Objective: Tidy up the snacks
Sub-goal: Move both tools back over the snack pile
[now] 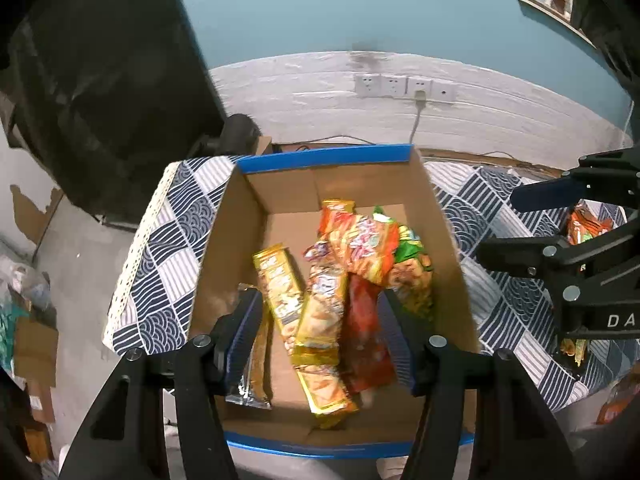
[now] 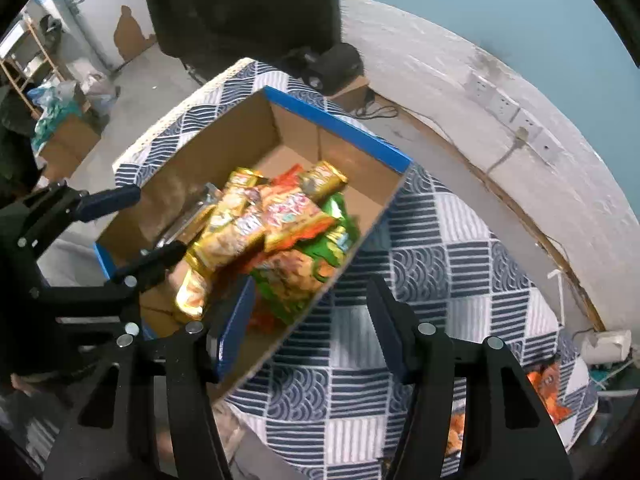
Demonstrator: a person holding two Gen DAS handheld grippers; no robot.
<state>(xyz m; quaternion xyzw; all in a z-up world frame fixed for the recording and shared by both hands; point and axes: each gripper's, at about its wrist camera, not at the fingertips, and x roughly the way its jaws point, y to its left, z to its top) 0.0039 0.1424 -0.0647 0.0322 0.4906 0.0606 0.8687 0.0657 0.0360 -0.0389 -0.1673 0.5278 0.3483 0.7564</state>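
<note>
Cardboard box with blue-taped rim sat on a counter draped in a blue-and-white patterned cloth, near its left end. Snack packets lay heaped inside the box: a gold packet toward the left wall, a long yellow one beside it, a red one, an orange one on top, green ones beneath toward the right wall. A silver-edged packet stood on edge against the left finger. Left gripper hung over the box, jaws about half open, packets showing between the fingers but none pressed by the pads. Right gripper was over the box's right wall, jaws about half open and holding nothing; one finger above the box interior, the other above the cloth. More orange packets lay loose on the cloth well to the right. Wall sockets behind, one with a plug in.
</note>
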